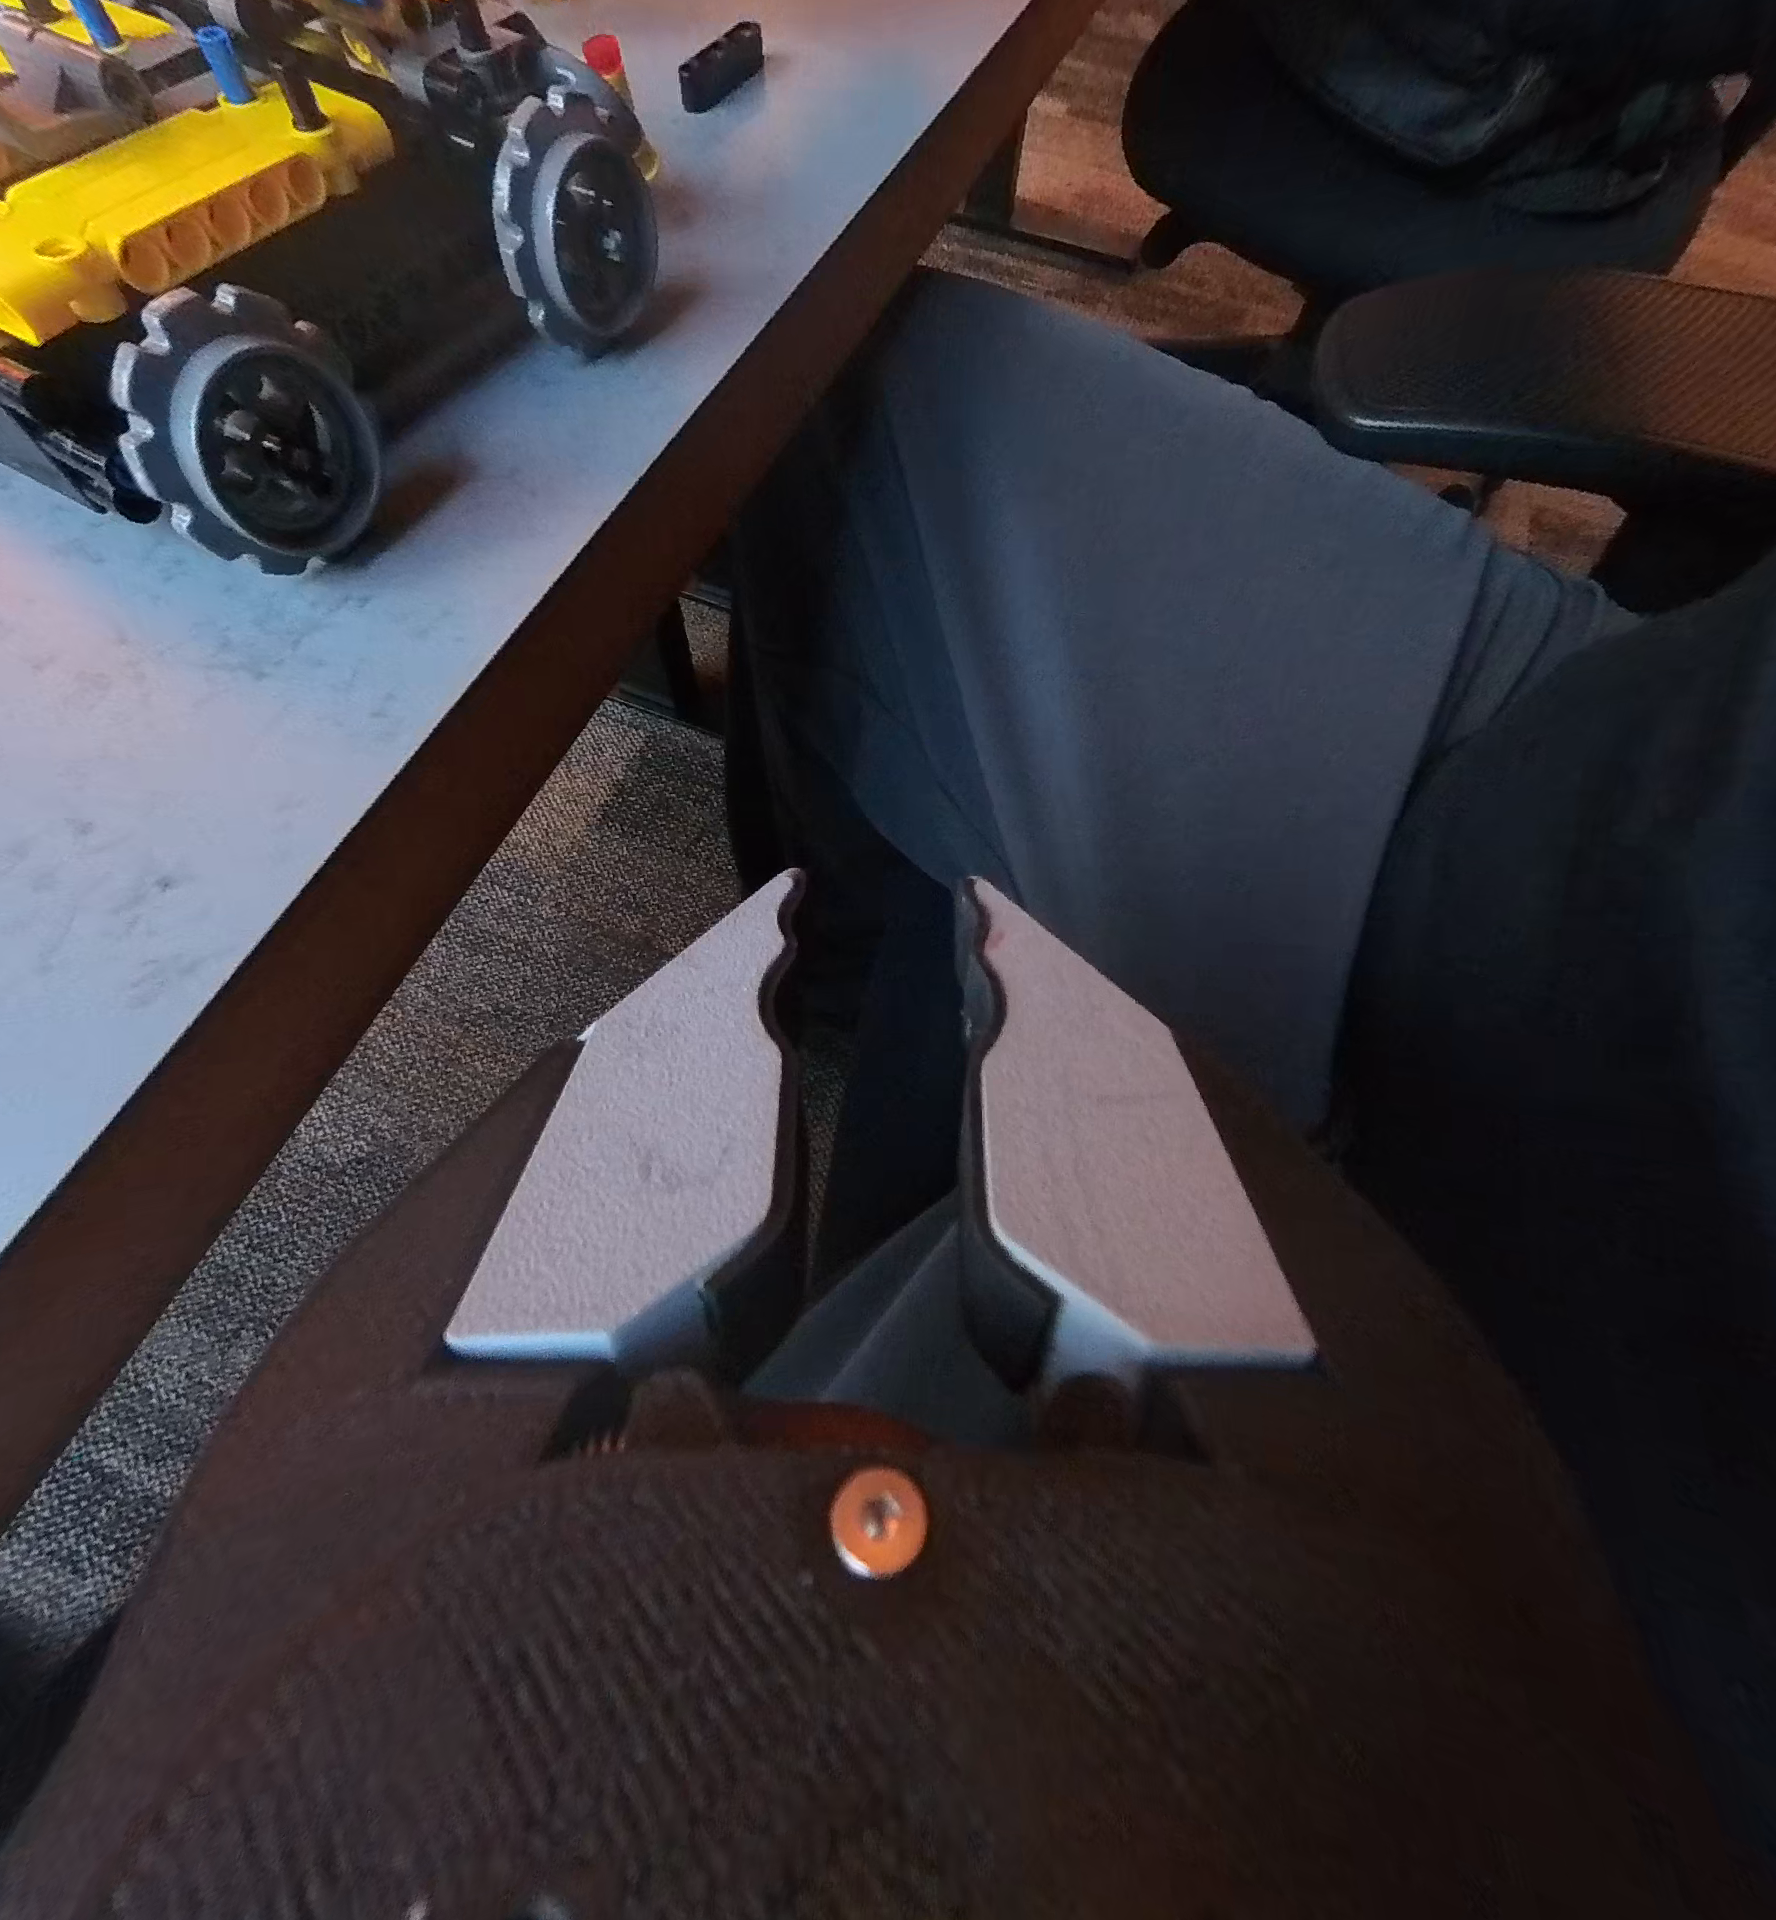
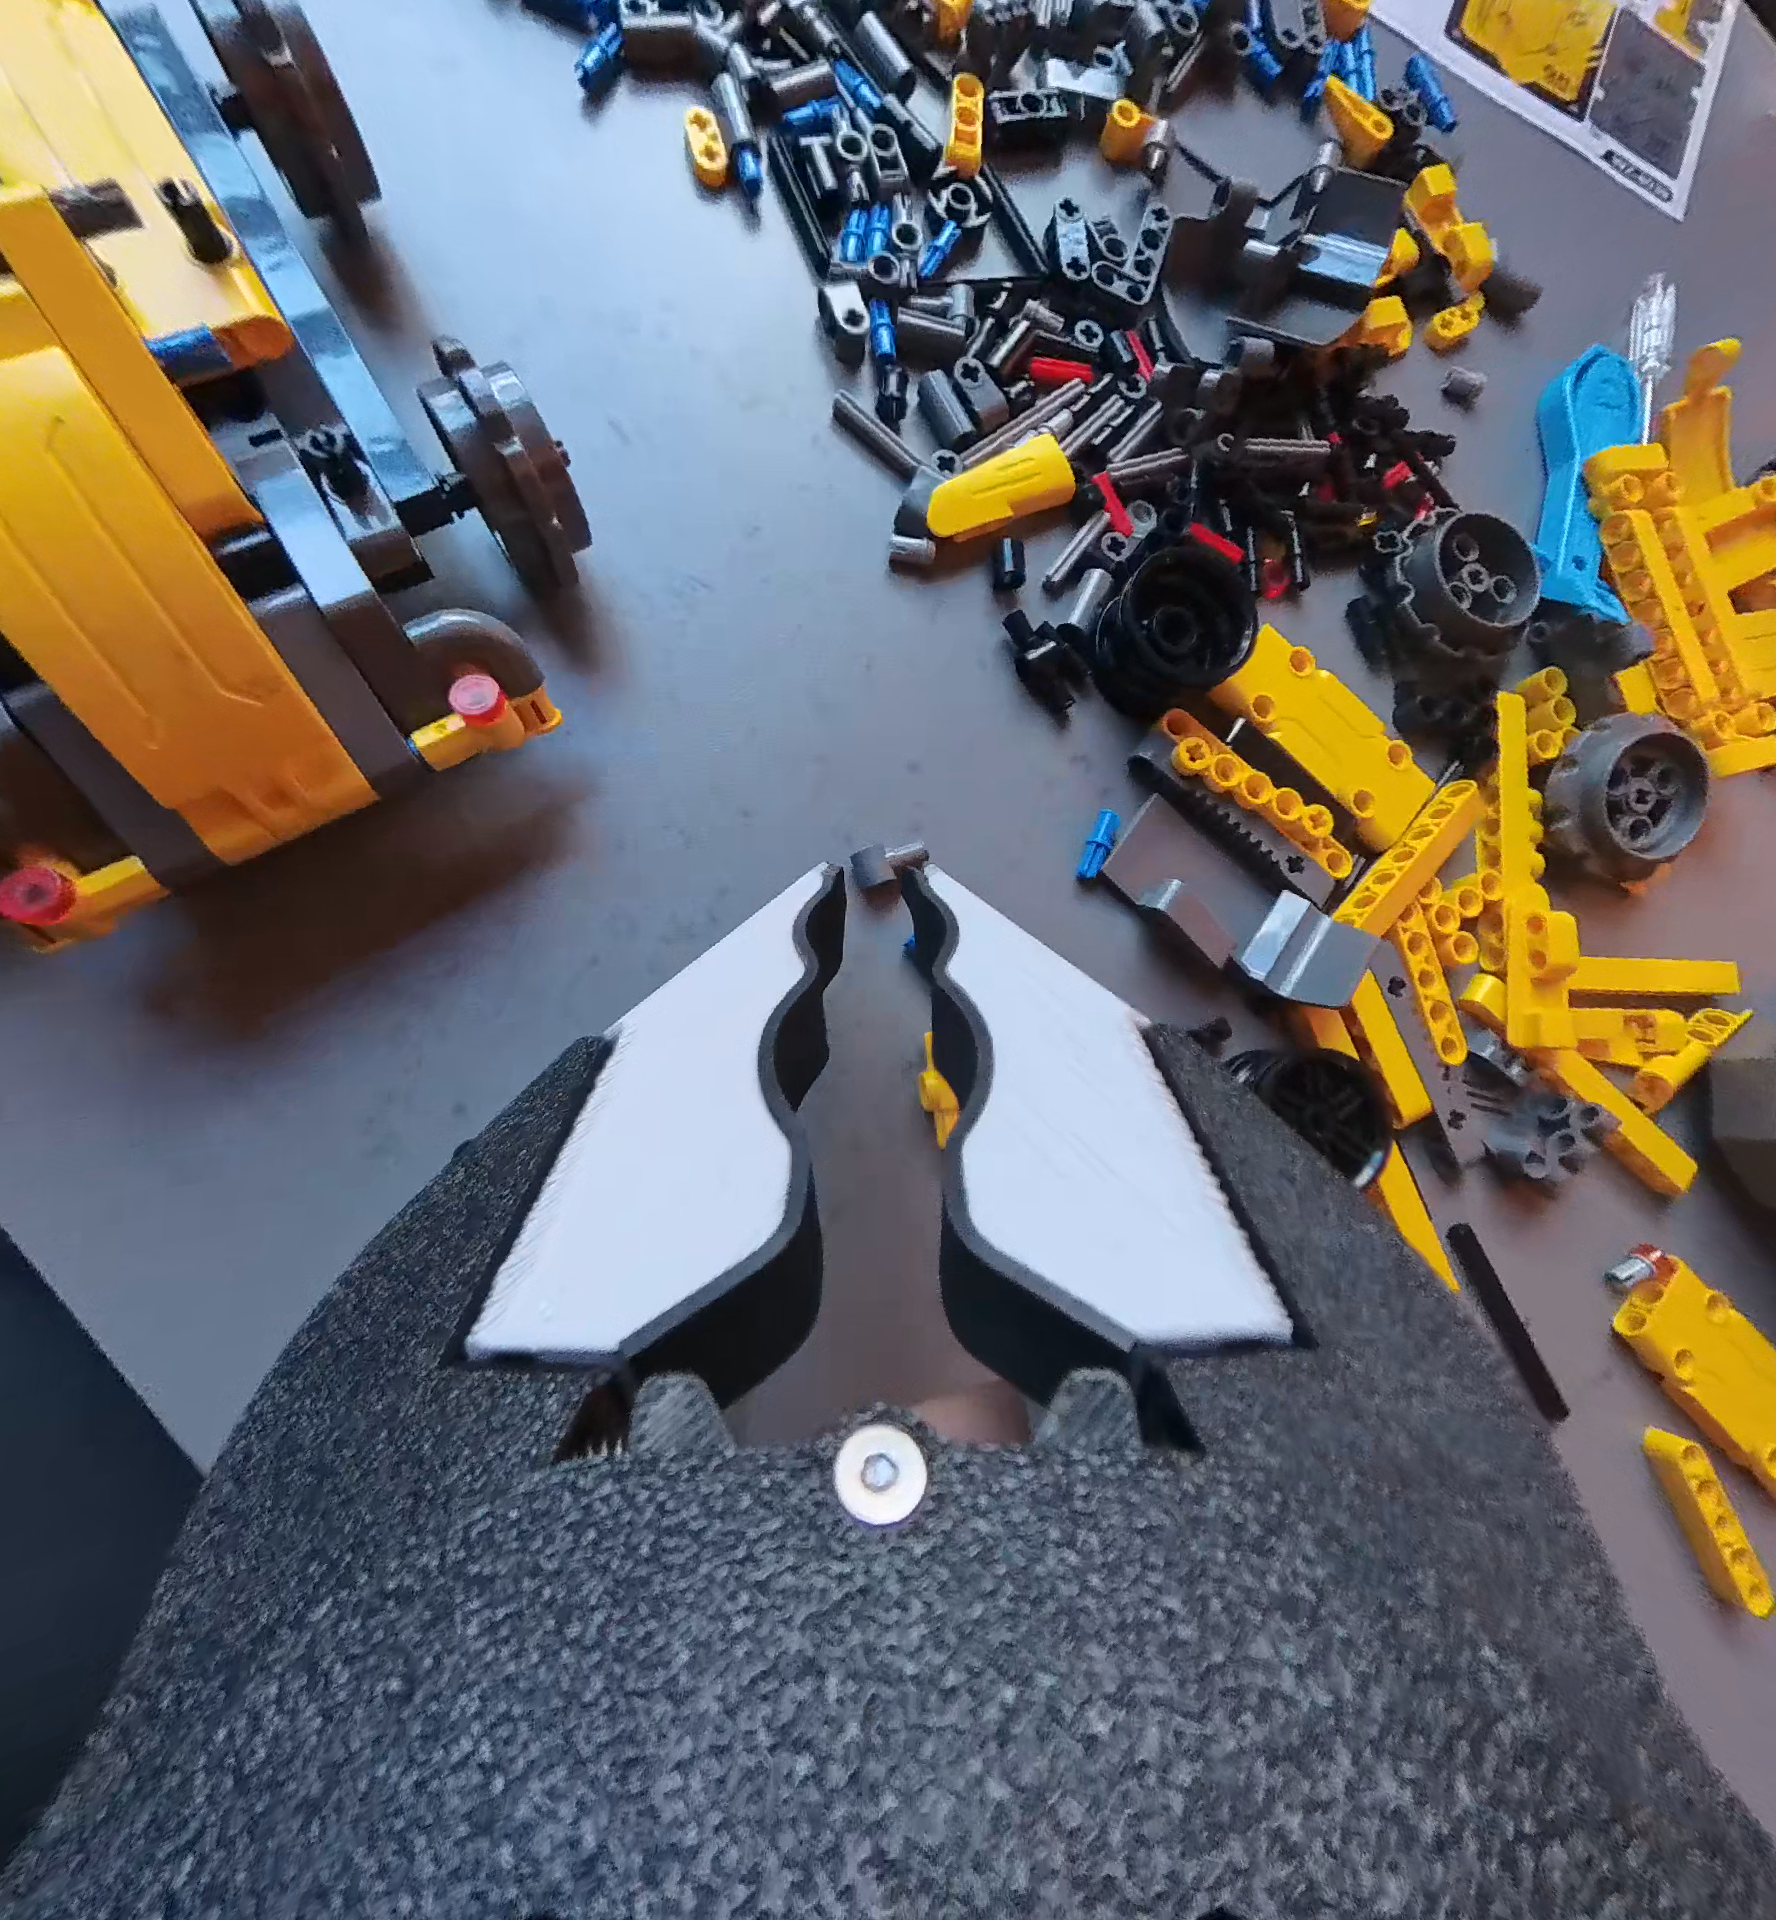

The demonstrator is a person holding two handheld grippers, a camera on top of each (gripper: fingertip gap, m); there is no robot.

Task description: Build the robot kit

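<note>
The left gripper (image 1: 879,914), fingers parted and empty, hangs past the surface (image 1: 188,779) edge. The right gripper (image 2: 876,871) pinches one small grey connector (image 2: 884,864) above bare surface (image 2: 707,623) between the yellow vehicle (image 2: 136,520) and loose-parts pile (image 2: 1279,520).

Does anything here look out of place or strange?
Yes. The left hand-held gripper hangs empty off the table, above a person's lap. The right hand-held gripper pinches a small grey piece beside the scattered parts.

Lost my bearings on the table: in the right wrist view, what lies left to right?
Partly built yellow and black toy vehicle → right gripper nipping a small grey connector piece → heap of loose yellow, black and blue building pieces → blue curved plastic tool.
</note>
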